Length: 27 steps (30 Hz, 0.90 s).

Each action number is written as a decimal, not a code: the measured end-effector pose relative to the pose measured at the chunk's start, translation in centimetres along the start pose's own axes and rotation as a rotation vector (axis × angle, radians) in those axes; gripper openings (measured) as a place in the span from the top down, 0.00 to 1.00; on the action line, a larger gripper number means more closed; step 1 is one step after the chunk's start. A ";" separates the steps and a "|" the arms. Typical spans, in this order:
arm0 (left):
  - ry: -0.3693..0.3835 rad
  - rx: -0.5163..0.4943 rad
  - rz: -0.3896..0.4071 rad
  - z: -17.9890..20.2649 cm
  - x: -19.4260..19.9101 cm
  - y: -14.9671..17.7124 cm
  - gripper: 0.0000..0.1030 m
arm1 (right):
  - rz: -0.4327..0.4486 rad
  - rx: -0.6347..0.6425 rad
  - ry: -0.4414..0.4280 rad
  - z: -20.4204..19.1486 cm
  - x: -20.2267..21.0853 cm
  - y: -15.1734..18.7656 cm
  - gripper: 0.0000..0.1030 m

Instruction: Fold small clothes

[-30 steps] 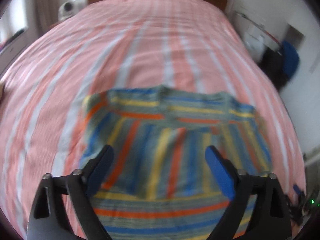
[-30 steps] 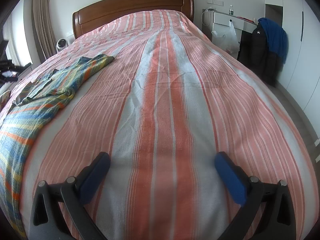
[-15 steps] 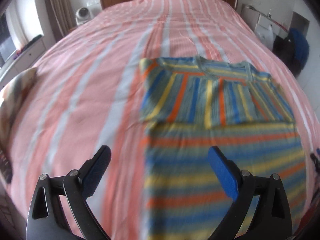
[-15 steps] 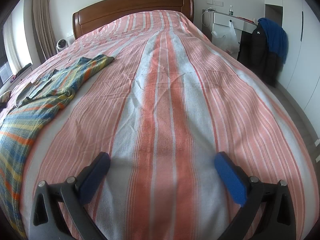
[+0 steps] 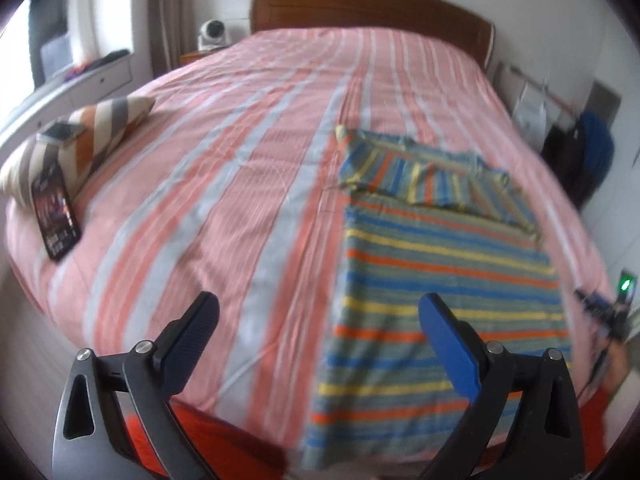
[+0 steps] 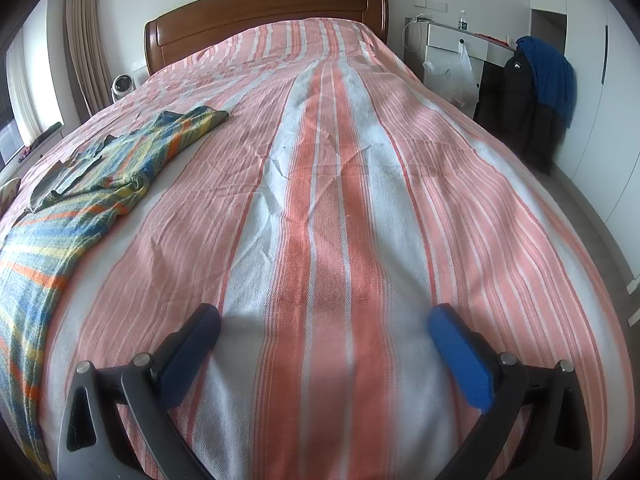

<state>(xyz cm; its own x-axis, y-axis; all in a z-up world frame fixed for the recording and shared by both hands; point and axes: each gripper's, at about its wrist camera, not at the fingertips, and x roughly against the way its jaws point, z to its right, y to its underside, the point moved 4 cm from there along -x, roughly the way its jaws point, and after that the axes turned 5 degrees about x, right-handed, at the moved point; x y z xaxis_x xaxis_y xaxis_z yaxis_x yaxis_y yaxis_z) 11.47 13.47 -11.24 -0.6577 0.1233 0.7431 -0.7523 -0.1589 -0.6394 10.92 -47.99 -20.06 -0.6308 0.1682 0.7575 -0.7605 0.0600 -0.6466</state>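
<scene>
Both grippers, left and right, are hanging spread wide, grasping nothing; woven striped shirt is lying flat, sleeves folded in, by the bedspread's foot edge.

bedspread right: bare | left edge: pillow, phone

A home bedroom. A wide bed under a pink-striped cover fills both views, its wooden headboard at 12 o'clock against a white wall. Curtains hang at 10 o'clock, a cushion lies at 9 o'clock, and jackets drape by a white desk at 2 o'clock.
</scene>
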 end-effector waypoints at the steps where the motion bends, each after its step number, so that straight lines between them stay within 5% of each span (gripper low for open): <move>1: 0.007 0.021 -0.004 -0.1 -0.4 0.3 0.02 | -0.002 0.001 0.002 -0.1 0.0 0.0 0.00; 8: -0.007 0.080 -0.061 -2.6 -3.0 2.9 0.02 | -0.049 0.053 0.070 -0.9 2.5 -1.2 0.00; 11: 0.006 0.060 -0.124 -3.7 -3.5 5.3 0.03 | 0.005 0.101 -0.072 -3.2 7.7 -1.1 0.00; 14: 0.020 -0.009 -0.218 -2.8 -4.3 7.9 0.05 | -0.055 0.143 -0.238 -6.4 11.6 1.2 0.00; 17: -0.009 -0.108 -0.311 -1.1 -5.3 10.5 0.24 | -0.162 0.171 -0.364 -9.9 13.8 5.1 0.01; 23: -0.012 -0.103 -0.423 -0.5 -7.0 12.4 0.67 | -0.313 0.166 -0.460 -14.9 13.0 10.6 0.32; 24: -0.007 -0.096 -0.432 -0.5 -7.1 12.3 0.89 | -0.328 0.160 -0.471 -15.5 12.4 11.1 0.45; 25: 0.009 -0.081 -0.454 -0.5 -7.4 12.4 0.95 | -0.343 0.152 -0.483 -16.1 11.9 11.3 0.57; 26: 0.025 -0.063 -0.464 -0.6 -7.4 12.3 0.95 | -0.370 0.150 -0.487 -16.6 11.3 11.5 0.95; 27: 0.032 -0.051 -0.464 -0.7 -7.3 12.2 0.96 | -0.378 0.146 -0.481 -16.8 11.0 11.6 0.96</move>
<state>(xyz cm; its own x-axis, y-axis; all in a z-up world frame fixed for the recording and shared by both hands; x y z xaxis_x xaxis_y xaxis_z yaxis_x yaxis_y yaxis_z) 7.06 11.33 -24.58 -0.2514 0.2005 0.9469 -0.9677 -0.0316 -0.2502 -2.31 -28.93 -20.73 -0.2870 -0.3020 0.9091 -0.9364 -0.1118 -0.3327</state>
